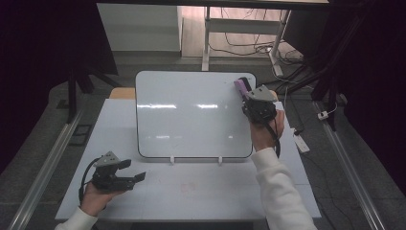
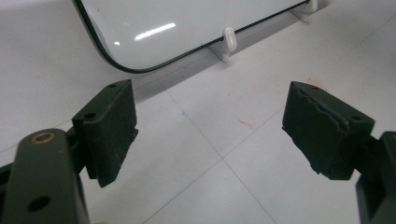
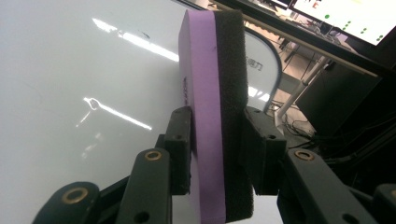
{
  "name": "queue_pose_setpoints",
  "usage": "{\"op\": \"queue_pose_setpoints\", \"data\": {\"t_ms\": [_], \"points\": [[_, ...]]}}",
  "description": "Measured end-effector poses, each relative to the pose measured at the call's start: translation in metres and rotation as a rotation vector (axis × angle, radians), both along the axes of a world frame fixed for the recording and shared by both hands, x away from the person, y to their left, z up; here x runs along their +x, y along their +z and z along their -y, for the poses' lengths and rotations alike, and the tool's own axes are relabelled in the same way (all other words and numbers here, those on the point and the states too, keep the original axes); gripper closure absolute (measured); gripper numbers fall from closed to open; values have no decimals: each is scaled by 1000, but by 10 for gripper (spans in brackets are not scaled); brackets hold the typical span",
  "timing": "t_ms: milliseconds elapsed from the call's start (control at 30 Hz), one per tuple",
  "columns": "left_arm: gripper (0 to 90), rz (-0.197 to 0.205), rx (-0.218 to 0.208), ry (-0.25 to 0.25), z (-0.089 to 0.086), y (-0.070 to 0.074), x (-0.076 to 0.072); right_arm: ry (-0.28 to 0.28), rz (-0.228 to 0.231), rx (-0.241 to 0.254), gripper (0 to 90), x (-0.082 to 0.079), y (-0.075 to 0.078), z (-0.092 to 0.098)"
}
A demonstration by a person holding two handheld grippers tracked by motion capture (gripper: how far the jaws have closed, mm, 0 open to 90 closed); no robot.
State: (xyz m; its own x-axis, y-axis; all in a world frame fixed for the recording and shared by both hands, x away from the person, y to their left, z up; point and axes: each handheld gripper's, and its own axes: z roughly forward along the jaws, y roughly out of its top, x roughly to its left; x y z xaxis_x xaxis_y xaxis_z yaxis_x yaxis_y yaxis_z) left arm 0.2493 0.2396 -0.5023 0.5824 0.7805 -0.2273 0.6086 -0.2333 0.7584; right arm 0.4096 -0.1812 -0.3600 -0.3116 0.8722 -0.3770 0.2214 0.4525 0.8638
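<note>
A whiteboard (image 1: 191, 115) lies propped on the white table, its glossy face wiped clean. My right gripper (image 1: 250, 96) is at the board's upper right corner, shut on a whiteboard eraser (image 1: 242, 86) with a purple back and a black felt face. In the right gripper view the eraser (image 3: 215, 116) stands on edge between the jaws, the whiteboard (image 3: 70, 93) spreading out behind and to the left of it. My left gripper (image 1: 131, 170) rests low near the table's front left, open. In the left gripper view its jaws stand wide apart over bare table with nothing between them.
The whiteboard's lower edge (image 2: 187, 51) sits on two small white clips (image 1: 171, 159). The white table (image 1: 191, 191) has faint red marks (image 2: 246, 123) on it. Metal rails run along both sides of the table, and desk legs and cables stand beyond the far edge.
</note>
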Motion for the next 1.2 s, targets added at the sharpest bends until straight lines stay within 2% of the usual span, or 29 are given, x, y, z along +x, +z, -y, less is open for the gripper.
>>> {"op": "queue_pose_setpoints", "data": {"t_ms": [100,167,300,433,533,667,767,867,1067,1200], "points": [[186,-1,0,-1,0,0,0,0,10,-33,645,0,-3,-7],[186,-1,0,-2,0,0,0,-4,18,-39,643,-1,-4,-8],[186,-4,1,-5,0,-1,0,12,15,-10,627,-1,-4,-5],[186,-2,0,-2,0,-1,1,60,22,51,516,-4,-3,2],[185,1,0,0,-1,-1,0,111,23,114,468,-12,-4,9],[186,5,1,1,-1,-1,1,166,29,126,448,-28,-7,19],[186,6,-1,0,-1,-1,1,214,3,145,442,-39,-12,30],[186,8,-2,-2,-1,0,0,245,-23,139,430,-51,-22,42],[187,11,-3,-4,0,1,1,312,-119,169,422,-73,-50,65],[187,16,-6,-4,1,2,2,340,-173,169,420,-89,-70,79]]}}
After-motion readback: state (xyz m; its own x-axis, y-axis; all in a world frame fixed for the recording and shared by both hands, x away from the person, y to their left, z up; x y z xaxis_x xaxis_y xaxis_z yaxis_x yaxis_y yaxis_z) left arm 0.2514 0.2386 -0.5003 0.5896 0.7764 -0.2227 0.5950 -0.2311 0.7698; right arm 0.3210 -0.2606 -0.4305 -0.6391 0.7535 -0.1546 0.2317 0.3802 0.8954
